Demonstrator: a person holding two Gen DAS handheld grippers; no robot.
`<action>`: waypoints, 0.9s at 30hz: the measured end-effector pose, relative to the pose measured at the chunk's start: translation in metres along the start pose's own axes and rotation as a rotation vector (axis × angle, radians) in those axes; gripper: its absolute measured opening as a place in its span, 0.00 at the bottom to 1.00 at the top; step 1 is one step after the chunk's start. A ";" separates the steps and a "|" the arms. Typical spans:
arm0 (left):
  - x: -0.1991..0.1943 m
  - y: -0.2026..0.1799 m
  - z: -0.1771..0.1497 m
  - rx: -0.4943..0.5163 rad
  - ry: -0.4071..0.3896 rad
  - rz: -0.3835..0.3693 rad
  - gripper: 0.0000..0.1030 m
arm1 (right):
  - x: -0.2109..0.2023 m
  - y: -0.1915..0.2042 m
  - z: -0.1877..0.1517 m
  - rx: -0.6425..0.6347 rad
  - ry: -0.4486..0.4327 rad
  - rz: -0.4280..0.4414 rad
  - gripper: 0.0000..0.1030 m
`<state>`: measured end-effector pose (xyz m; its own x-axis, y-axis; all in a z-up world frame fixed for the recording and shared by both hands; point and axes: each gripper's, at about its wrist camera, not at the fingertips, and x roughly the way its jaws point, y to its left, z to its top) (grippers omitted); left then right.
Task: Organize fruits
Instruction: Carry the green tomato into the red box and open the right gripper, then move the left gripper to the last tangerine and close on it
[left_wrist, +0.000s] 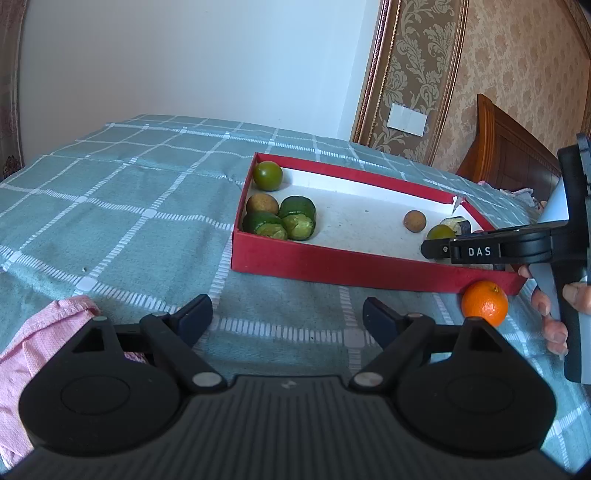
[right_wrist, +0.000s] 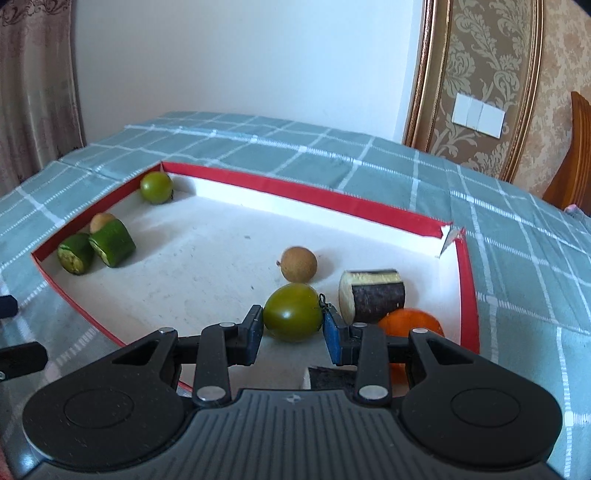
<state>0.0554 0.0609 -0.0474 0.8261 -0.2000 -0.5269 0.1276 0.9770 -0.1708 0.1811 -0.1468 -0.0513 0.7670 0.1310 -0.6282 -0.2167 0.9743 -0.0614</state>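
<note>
A red box (left_wrist: 332, 264) with a white floor lies on the checked bedspread. At its left end sit a green tomato (left_wrist: 267, 175), a brown longan (left_wrist: 262, 205) and two green cucumber pieces (left_wrist: 297, 218). My right gripper (right_wrist: 293, 326) is shut on another green tomato (right_wrist: 291, 312) low over the box floor. Just beyond it are a longan (right_wrist: 298, 264) and a dark eggplant piece (right_wrist: 371, 295). An orange (left_wrist: 484, 302) rests on the bedspread against the box's near wall. My left gripper (left_wrist: 287, 310) stands open over the bedspread, nothing between its fingers.
A pink cloth (left_wrist: 33, 343) lies at the lower left beside my left gripper. A person's fingers (left_wrist: 552, 328) hold the right gripper's handle at the right edge. A wooden headboard (left_wrist: 506, 147) and patterned wall stand behind the box.
</note>
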 end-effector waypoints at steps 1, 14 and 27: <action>0.000 0.000 0.000 0.000 0.000 -0.001 0.86 | 0.000 0.000 0.000 0.002 0.002 0.000 0.33; 0.003 -0.004 0.001 0.021 0.013 0.013 0.91 | -0.039 -0.014 -0.007 0.060 -0.066 0.015 0.48; 0.005 -0.005 0.001 0.033 0.021 0.039 0.94 | -0.092 -0.042 -0.024 0.187 -0.162 -0.079 0.60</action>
<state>0.0595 0.0552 -0.0480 0.8194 -0.1628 -0.5496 0.1140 0.9860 -0.1220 0.1053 -0.2044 -0.0095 0.8670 0.0658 -0.4940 -0.0482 0.9977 0.0483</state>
